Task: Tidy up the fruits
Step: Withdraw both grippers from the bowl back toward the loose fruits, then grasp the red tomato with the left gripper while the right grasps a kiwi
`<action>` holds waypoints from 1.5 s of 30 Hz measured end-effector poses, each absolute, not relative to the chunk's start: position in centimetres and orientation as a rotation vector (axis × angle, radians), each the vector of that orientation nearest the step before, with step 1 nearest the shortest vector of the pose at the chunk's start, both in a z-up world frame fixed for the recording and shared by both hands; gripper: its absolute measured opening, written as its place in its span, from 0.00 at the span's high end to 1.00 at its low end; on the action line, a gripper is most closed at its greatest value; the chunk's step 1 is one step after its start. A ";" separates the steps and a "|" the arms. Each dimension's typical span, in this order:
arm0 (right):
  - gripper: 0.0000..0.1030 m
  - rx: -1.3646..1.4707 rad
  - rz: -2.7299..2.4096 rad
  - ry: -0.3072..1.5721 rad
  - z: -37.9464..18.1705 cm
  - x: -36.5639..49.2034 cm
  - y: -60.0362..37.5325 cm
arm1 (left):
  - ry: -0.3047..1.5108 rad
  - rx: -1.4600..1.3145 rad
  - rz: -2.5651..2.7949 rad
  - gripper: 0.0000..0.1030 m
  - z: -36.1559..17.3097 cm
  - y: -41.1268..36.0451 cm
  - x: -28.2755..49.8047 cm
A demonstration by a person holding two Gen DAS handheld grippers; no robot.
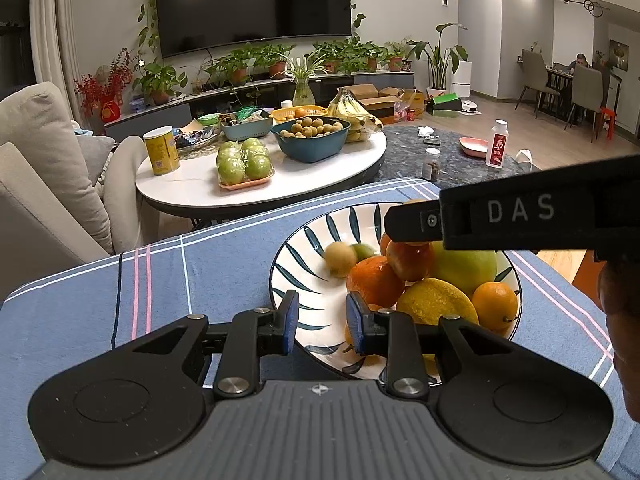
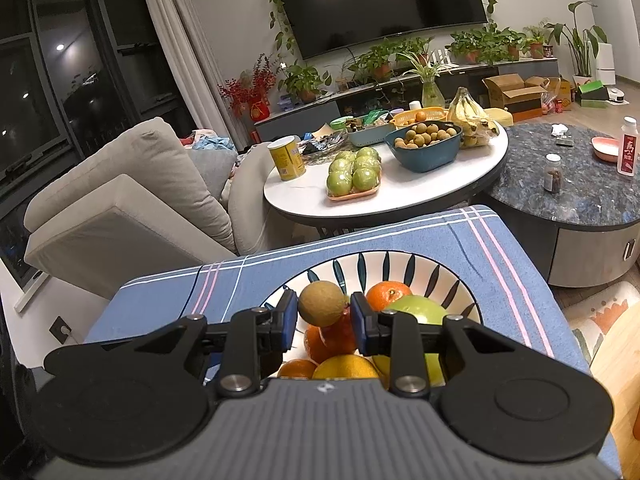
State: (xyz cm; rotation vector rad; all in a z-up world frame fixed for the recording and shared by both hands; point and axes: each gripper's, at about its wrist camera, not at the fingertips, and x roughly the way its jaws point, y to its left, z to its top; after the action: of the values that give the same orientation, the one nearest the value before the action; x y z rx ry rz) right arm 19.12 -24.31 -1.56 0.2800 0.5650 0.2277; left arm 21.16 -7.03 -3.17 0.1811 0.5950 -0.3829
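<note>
A white bowl with dark leaf stripes (image 1: pixel 304 240) (image 2: pixel 404 264) stands on a blue striped cloth (image 1: pixel 160 276) and holds a pile of fruit: oranges (image 1: pixel 374 280), a lemon (image 1: pixel 436 300), a green apple (image 1: pixel 468 266), a red apple (image 1: pixel 410 258). A small tan round fruit (image 1: pixel 340 258) looks blurred in the bowl; in the right wrist view it (image 2: pixel 323 303) sits just beyond the fingertips, atop the pile. My left gripper (image 1: pixel 322 322) is open and empty at the bowl's near rim. My right gripper (image 2: pixel 325 320) is open over the pile and reaches in from the right (image 1: pixel 416 224).
A white round table (image 1: pixel 192 184) behind carries packed green apples (image 1: pixel 244 162), a blue bowl of small fruits (image 1: pixel 310 138), bananas (image 1: pixel 352 114) and a yellow can (image 1: pixel 160 150). A dark marble table (image 2: pixel 580 196) stands right, a beige sofa (image 1: pixel 44 184) left.
</note>
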 end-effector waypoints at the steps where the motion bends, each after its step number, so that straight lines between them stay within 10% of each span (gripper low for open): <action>1: 0.44 0.279 0.226 0.565 -1.6 19.1 -24.3 | 0.595 0.182 -0.383 0.76 -3.1 -7.0 21.1; 45: 0.43 0.250 0.231 0.655 -4.5 7.4 -26.5 | 0.624 0.146 -0.502 0.67 -2.9 -4.5 8.6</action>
State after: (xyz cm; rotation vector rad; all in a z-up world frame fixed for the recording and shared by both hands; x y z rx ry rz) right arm 7.37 -26.47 -4.50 0.2498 0.6554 0.2311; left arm 8.64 -4.53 -2.91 0.1457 0.6242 -0.5023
